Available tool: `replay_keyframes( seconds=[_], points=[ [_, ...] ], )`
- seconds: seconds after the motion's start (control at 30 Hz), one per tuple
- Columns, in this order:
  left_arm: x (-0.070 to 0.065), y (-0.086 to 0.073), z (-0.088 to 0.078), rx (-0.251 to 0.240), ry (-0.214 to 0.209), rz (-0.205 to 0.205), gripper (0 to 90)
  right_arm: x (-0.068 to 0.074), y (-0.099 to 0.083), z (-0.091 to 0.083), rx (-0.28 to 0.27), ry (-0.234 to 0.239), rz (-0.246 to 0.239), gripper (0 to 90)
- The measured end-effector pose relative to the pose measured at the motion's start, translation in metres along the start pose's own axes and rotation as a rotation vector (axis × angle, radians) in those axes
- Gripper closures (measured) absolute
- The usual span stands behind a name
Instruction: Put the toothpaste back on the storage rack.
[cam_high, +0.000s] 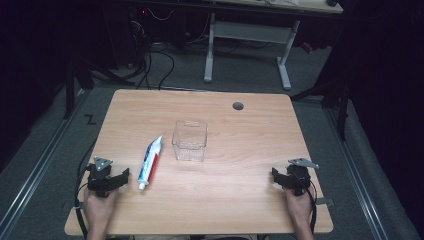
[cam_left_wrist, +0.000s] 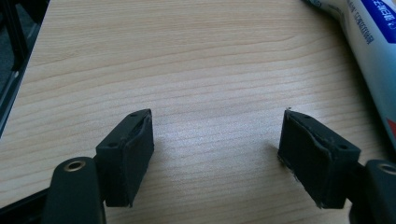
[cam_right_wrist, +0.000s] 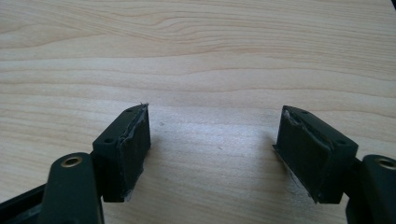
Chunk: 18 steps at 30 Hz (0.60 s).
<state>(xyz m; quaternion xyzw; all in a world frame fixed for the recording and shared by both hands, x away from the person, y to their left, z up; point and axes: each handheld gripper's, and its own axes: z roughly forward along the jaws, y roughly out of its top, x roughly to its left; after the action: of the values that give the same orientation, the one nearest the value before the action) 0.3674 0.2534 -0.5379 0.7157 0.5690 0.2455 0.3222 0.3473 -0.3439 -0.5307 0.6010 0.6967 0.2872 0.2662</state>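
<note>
**A:** Two hand-held grippers rest on a wooden counter (cam_high: 240, 150). Where does the tube lie?

**B:** The tube (cam_high: 150, 162) lies flat on the counter, just beside the left gripper (cam_high: 120, 176) on its inner side, cap end toward the person and crimped end angled away toward the box (cam_high: 190, 140). In the left gripper view the tube (cam_left_wrist: 373, 51) runs down the right edge, outside the right-hand finger (cam_left_wrist: 313, 158) and apart from it.

**A:** Is anything between those fingers?

**B:** Bare wood. The left gripper's fingers stand wide apart, both tips down near the counter, with the tube off to the side, not between them.

**A:** And the right gripper?

**B:** The right gripper (cam_high: 276, 176) sits near the counter's right edge, well apart from the tube and the box. In its own view its fingers (cam_right_wrist: 126, 149) are spread just as wide, with plain wood grain between them.

**A:** The box?

**B:** Clear plastic, upright and open-topped, near the middle of the counter, just beyond the tube's crimped end; whether the two touch cannot be told. A person's hands hold both grippers from the near edge.
</note>
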Motion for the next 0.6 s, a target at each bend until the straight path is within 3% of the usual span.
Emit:
replay_keyframes(
  seconds=[0.37,0.6],
  points=[
    [0.0021,0.0000,-0.0001,-0.002,-0.014,0.005,28.5,0.0018,-0.0001,0.0001,-0.002,0.021,-0.011,26.0],
    [0.0048,-0.0005,-0.0011,-0.016,-0.029,-0.048,28.5,0.0031,0.0001,0.0000,-0.001,0.047,-0.033,26.0]
  ],
)
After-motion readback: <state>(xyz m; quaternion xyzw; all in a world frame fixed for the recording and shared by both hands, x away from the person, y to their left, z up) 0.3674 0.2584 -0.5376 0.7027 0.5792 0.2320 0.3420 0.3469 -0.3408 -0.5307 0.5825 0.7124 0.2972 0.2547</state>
